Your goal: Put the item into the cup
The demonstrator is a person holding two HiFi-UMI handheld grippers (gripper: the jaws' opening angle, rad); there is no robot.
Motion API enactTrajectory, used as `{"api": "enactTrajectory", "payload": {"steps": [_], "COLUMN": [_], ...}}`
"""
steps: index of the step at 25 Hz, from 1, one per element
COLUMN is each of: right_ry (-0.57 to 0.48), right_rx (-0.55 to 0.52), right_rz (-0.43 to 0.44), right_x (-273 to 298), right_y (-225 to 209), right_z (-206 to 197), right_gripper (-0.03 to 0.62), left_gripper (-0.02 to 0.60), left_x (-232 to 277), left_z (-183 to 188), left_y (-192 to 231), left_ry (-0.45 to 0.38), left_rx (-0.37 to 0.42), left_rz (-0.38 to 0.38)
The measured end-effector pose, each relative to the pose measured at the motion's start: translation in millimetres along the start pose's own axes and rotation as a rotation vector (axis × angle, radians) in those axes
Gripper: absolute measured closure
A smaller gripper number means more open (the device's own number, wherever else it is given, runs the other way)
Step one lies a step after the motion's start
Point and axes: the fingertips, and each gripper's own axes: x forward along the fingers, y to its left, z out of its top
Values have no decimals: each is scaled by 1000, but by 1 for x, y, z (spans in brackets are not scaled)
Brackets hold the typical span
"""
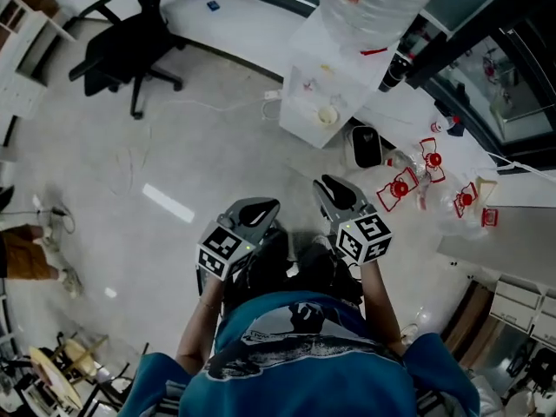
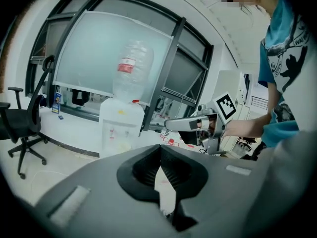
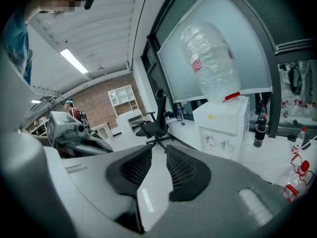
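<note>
Head view shows us the left gripper (image 1: 271, 203) with jaws together on nothing, the right gripper (image 1: 327, 182) with jaws apart and empty, and clear red-marked containers (image 1: 401, 187) on the white desk (image 1: 395, 115) ahead, no cup we can single out.

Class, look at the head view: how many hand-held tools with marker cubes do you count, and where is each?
2. The left tool sits low, left of centre, over the floor; the right tool is beside it, right of centre. None seems hidden.
</note>
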Motion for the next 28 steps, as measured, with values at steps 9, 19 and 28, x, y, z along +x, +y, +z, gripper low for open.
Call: {"api": "enactTrajectory", "payload": {"steps": [9,19,28], "right_ry": [-79,-140,-205], "right_rx": [-66,-91,-109], "right_rz": [10,59,127], "right_x": [-71,-146,-190], "right_y": [12,19,42], "right_z": [12,1,-9], "right_gripper": [554,592,592], "left_gripper": [571,571,570], "left_x": [17,18,3], "left_z": [20,23,18], "left_y": [-47,-138,-191], "left_ry": [-38,-60,-108], "left_rx": [19,1,37], "left_rz": [-4,1,44]}}
